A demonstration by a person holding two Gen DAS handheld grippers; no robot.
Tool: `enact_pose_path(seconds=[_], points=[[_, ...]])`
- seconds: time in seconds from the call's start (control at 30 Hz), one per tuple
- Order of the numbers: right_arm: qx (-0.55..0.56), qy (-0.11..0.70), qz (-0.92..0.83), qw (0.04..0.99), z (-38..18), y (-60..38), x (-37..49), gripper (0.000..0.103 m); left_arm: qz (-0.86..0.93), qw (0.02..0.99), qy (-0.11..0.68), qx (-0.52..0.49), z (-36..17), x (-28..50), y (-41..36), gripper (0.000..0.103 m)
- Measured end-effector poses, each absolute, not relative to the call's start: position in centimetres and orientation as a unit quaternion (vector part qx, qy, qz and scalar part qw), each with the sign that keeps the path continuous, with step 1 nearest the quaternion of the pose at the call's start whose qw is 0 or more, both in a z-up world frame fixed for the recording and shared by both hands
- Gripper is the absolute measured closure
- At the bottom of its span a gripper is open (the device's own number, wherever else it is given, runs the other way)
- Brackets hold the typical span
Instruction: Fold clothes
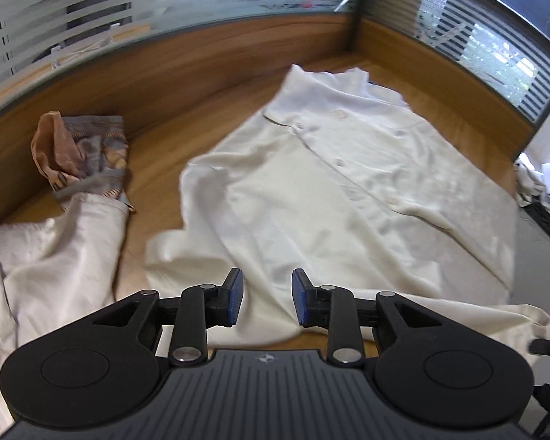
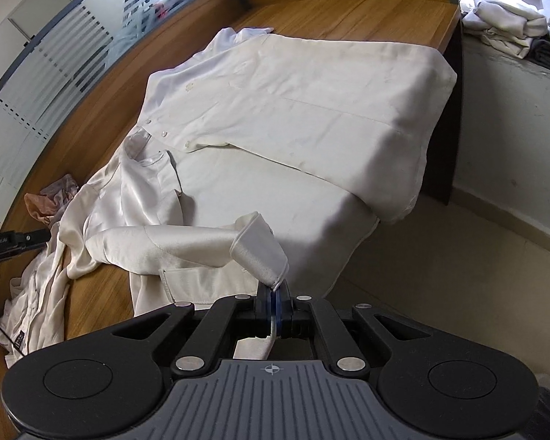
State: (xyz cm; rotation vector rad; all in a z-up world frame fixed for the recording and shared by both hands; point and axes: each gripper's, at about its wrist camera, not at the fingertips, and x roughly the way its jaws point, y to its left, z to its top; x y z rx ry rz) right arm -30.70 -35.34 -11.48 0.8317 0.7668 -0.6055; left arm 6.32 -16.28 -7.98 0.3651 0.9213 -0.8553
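Wooden counter (image 1: 209,84) carries one white shirt (image 1: 348,183) ahead of the left tool (image 1: 267,299), its jaws apart and empty; the right tool (image 2: 274,302) pinches one sleeve cuff (image 2: 260,253).

- Brown wood-grain desk (image 1: 209,73) with a raised wooden back edge.
- Frosted striped glass partition (image 1: 91,18) along the far side.
- Daylit window (image 1: 495,47) far right.
- Pale beige floor (image 2: 458,256) on the right.

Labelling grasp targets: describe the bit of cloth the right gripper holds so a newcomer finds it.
On the wooden desk lies a white button-up shirt. One sleeve runs off it toward the right gripper, ending in a cuff pinched between the fingers: the only cloth lifted off the desk.
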Motion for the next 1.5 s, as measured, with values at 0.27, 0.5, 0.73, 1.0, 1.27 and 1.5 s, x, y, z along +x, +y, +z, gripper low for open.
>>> enact_pose_path(seconds=[0.27,0.5,0.73,1.0,1.27,1.5], points=[[0.391,0.378,-0.294,0.786,-12.0,-36.0,-29.8,0.099,-0.379,0.805,0.418,0.184,-10.3,11.0,-18.5,0.053],[0.391,0.392,-0.314,0.772,-12.2,-36.7,-28.8,0.098,-0.367,0.801,0.434,0.187,-12.8,14.5,-20.8,0.054],[0.361,0.394,-0.341,0.773,-10.9,-37.7,-27.7,0.099,-0.355,0.815,0.418,0.185,-13.0,15.7,-20.7,0.103],[0.337,0.389,-0.324,0.793,-8.6,-39.2,-26.6,0.099,-0.338,0.844,0.396,0.129,-8.5,19.3,-19.7,0.103],[0.310,0.390,-0.326,0.804,-8.7,-40.9,-24.0,0.098,-0.345,0.849,0.370,0.151,-7.1,20.6,-23.7,0.097],[0.266,0.408,-0.328,0.809,-8.6,-40.0,-23.7,0.074,-0.383,0.826,0.371,0.182,-7.0,18.5,-24.4,0.064]])
